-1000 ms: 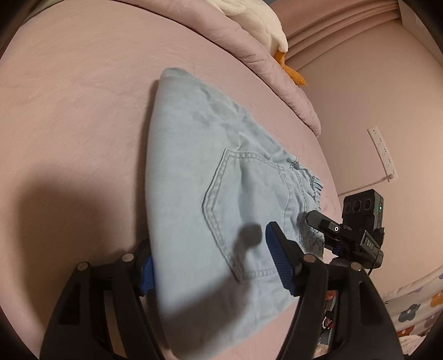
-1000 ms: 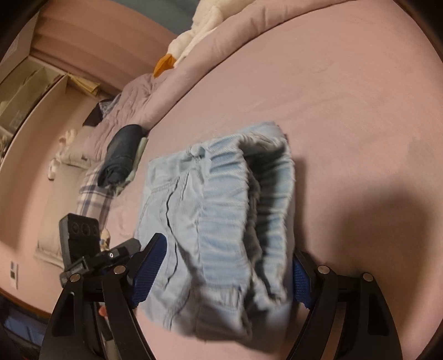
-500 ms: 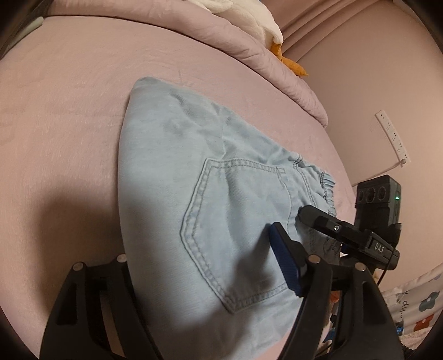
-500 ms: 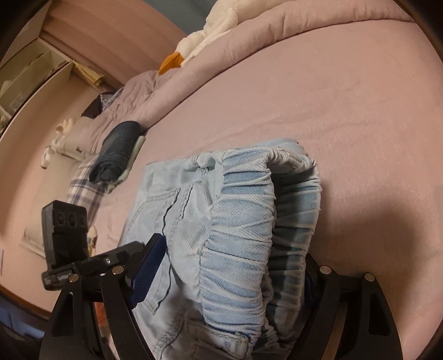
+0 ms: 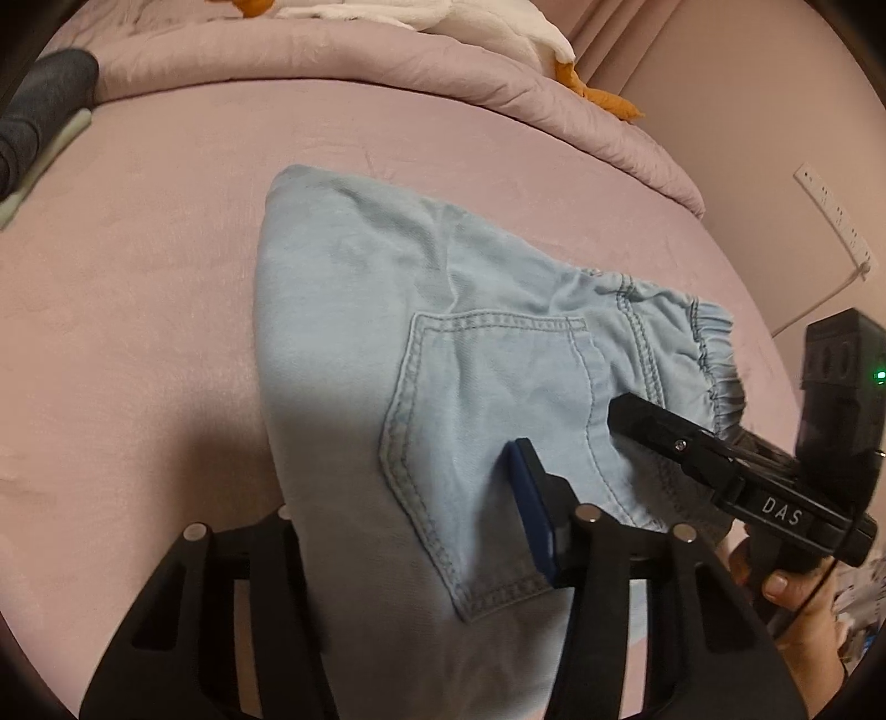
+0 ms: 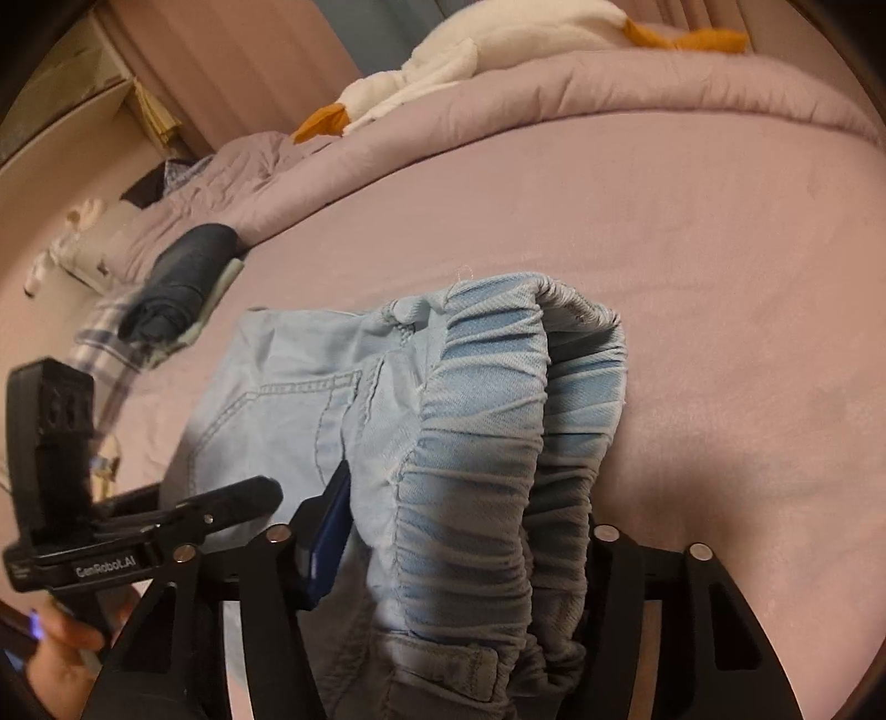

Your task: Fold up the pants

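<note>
A pink bed [image 5: 138,332] fills both views, with a rolled pink duvet [image 5: 332,61] along its far edge at twelve o'clock and a white stuffed duck [image 6: 498,44] with orange beak and feet lying on top of it. The light blue pants [image 5: 387,343] lie folded on the bed in the middle of the left wrist view, back pocket up, the gathered waistband toward three o'clock. A dark rolled garment [image 6: 183,277] rests on a plaid cloth at ten o'clock in the right wrist view, well apart from the pants. The left hand-held gripper [image 5: 410,526] stands wide apart at six o'clock with the near edge of the pants draped between its fingers, one blue pad [image 5: 534,515] on top of the pocket; whether it pinches the cloth I cannot tell. The right hand-held gripper [image 6: 465,559] is likewise spread, the bunched waistband [image 6: 487,443] filling the gap between its fingers.
</note>
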The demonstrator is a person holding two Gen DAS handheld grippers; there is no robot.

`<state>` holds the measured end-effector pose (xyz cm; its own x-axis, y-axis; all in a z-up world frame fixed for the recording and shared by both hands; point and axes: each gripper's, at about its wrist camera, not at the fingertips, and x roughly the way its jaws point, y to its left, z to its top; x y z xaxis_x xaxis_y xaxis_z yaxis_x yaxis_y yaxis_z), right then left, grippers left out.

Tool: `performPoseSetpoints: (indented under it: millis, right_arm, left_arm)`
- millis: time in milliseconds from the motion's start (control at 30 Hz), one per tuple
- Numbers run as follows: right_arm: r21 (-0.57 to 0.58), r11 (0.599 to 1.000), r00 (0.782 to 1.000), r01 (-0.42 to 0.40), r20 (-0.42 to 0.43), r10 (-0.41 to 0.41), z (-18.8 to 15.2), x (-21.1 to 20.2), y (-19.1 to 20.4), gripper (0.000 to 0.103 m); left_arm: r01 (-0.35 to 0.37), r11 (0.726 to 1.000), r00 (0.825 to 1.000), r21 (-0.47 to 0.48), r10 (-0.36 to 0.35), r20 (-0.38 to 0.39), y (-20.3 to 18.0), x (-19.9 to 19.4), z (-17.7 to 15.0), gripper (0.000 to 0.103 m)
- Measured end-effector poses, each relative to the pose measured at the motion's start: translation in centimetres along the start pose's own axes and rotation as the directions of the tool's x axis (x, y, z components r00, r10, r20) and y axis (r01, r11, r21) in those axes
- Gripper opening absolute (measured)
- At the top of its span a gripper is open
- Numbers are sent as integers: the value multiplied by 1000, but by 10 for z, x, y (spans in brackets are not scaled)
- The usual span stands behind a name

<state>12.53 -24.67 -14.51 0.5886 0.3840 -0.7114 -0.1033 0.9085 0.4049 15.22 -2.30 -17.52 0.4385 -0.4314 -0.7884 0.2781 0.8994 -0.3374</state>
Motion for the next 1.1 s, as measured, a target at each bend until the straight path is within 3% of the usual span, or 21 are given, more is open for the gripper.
performPoseSetpoints:
  millis: [300, 800, 1100]
  right_arm:
    - [-72, 995, 996, 70, 63, -65, -6, -18, 18, 49]
    - [-154, 983, 990, 97, 116, -80, -17, -48, 55, 47]
    - [-197, 977, 988, 80, 144, -52, -19, -59, 76, 47]
  left_arm:
    - [-53, 999, 998, 13, 53, 34, -9, -9, -4, 34]
    - [-87, 996, 994, 22, 85, 73, -18, -38, -16, 33]
    - [-119, 993, 984, 14, 116, 139, -11, -72, -29, 33]
